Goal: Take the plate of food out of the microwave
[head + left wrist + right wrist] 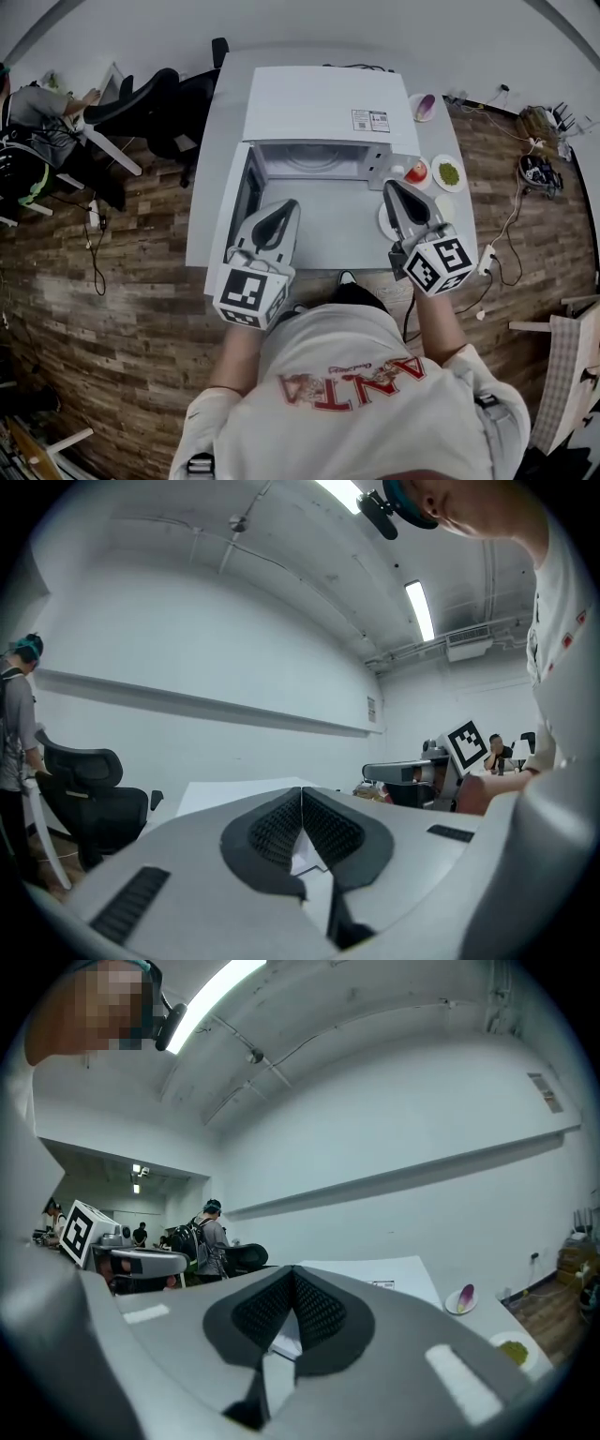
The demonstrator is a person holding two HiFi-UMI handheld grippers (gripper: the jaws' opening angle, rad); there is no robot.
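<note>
The white microwave (319,103) stands on a grey table (220,141) with its door (246,187) swung open to the left. Inside, only a pale turntable (314,159) shows. A small plate of red food (416,172) sits on the table just right of the microwave. My left gripper (288,206) hovers shut and empty in front of the open cavity. My right gripper (391,186) is shut and empty too, close beside the red plate and over part of a white plate (382,223). Both gripper views show pads pressed together at left gripper (301,794) and right gripper (293,1274).
A plate of green food (448,172) and a plate with a purple item (424,106) lie on the table's right side. Cables and a power strip (487,258) lie on the floor at right. An office chair (178,112) and a person (37,112) are at left.
</note>
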